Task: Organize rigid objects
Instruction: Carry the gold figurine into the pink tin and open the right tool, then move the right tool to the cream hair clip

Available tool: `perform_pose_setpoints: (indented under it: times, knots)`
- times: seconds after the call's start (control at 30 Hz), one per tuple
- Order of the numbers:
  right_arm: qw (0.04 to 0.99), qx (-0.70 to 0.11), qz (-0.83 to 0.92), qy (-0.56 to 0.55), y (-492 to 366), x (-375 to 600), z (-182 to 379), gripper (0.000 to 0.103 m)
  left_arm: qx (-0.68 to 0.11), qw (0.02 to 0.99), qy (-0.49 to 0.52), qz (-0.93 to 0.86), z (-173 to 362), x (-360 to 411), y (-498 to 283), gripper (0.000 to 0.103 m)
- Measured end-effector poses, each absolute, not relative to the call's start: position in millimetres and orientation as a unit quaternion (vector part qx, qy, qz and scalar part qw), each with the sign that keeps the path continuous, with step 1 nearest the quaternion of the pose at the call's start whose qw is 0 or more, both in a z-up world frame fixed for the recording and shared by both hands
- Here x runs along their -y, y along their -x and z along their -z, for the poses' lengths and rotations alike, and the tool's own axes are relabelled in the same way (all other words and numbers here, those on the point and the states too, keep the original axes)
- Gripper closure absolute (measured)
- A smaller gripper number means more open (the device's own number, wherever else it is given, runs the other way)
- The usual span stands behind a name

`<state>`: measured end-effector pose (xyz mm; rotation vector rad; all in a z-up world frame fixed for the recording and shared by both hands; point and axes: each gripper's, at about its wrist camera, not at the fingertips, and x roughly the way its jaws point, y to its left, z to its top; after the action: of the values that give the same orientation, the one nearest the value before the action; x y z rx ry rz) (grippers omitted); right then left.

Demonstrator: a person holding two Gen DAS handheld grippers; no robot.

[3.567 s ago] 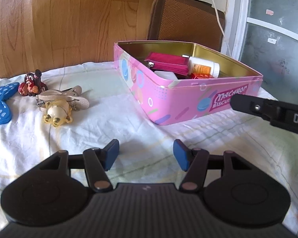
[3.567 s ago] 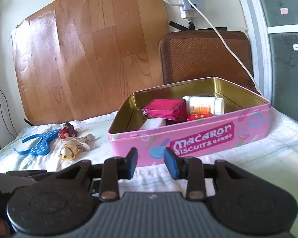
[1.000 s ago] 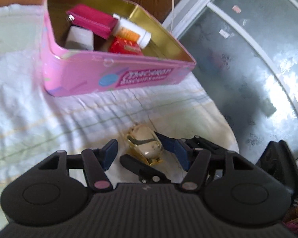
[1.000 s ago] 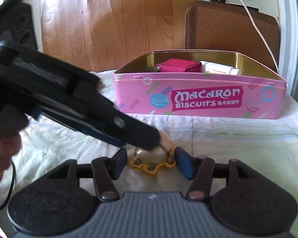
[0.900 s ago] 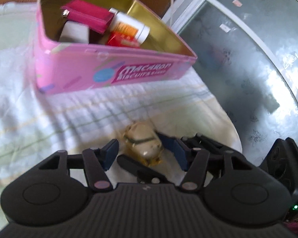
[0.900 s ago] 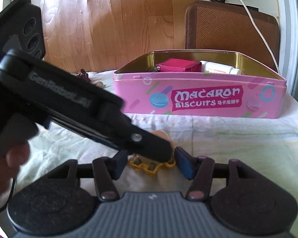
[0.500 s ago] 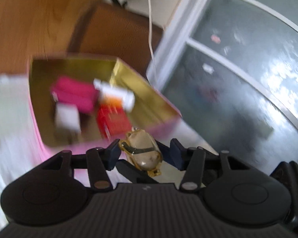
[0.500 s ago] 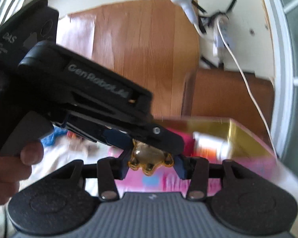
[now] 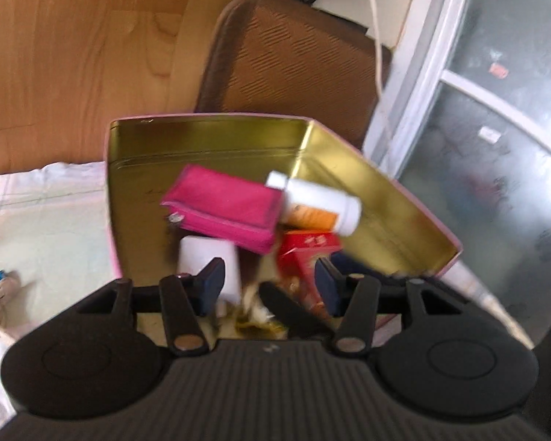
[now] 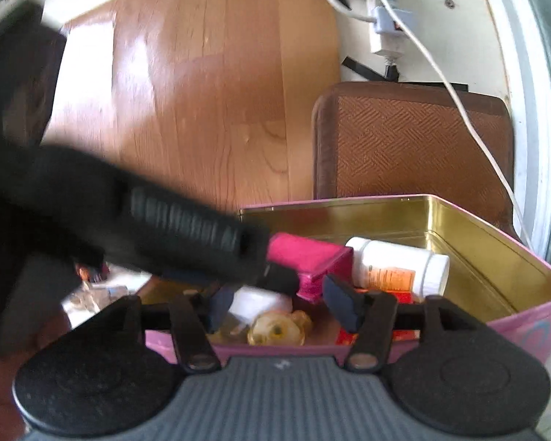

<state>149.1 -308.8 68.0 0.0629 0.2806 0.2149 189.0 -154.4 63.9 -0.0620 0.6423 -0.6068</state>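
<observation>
Task item: the gold toy [image 10: 277, 327], a small amber-and-cream figure; it now sits inside the pink tin [image 10: 525, 325] at the near wall, about 6 o'clock of the tin's floor in the right wrist view; in the left wrist view it is a blurred patch low between the fingers.
Neighbours: white cup [image 10: 259, 303] touching or just beside the toy at its 11 o'clock; magenta wallet [image 9: 226, 205] beyond at 12 o'clock; pill bottle [image 9: 317, 204] at 2 o'clock; red box [image 9: 308, 253] at 3 o'clock.
Handling estimate: rigid, light, glossy and rounded, so likely to slip or roll between flat pads; small protruding feet look the most breakable part.
Hold point: across the broad body, pads on opposite flanks, clear of the feet.
Left gripper [image 9: 266, 286]: jaws spread and just widened a little; no pad presses on the toy; nothing pinched.
Right gripper [image 10: 281, 307]: jaws spread, having just opened further; the toy lies below and between the fingers, pads off it.
Left pose: pitched down over the tin's near corner; its black body crosses the right view from 9 o'clock toward centre.
Right pose: nearly level, fingers just over the near rim, pointing toward 12 o'clock.
Stage estimate: toy released into the tin; withdrawal comes next.
</observation>
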Motion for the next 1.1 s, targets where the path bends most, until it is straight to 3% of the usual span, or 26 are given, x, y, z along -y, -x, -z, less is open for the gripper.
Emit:
perform_pose_setpoints:
  times: [0.13,0.3,0.43,0.63,0.9,1.1]
  knots:
    - [0.987,-0.123,-0.106,-0.011,-143,305,-70,0.03,-0.302,0.908,0.048,0.288,-66,137,-180,0.043]
    - [0.986,-0.119,-0.116,0.011,-125,291,-71,0.029,-0.248,0.927,0.047,0.277,-83,104,-147,0.042]
    - [0.981,-0.123,-0.149,0.011,-95,274,-72,0.038,-0.223,0.939,0.058,0.254,-86,67,-130,0.042]
    - [0.971,-0.126,-0.197,0.042,-77,235,-71,0.062,-0.234,0.952,0.043,0.193,-63,16,-119,0.042]
    - [0.957,-0.174,-0.218,0.085,-92,182,-65,0.063,-0.266,0.962,0.036,0.048,-25,-61,-130,0.042]
    - [0.941,-0.229,-0.238,0.068,-124,154,-60,0.071,-0.285,0.951,0.123,0.003,-12,-103,-142,0.042]
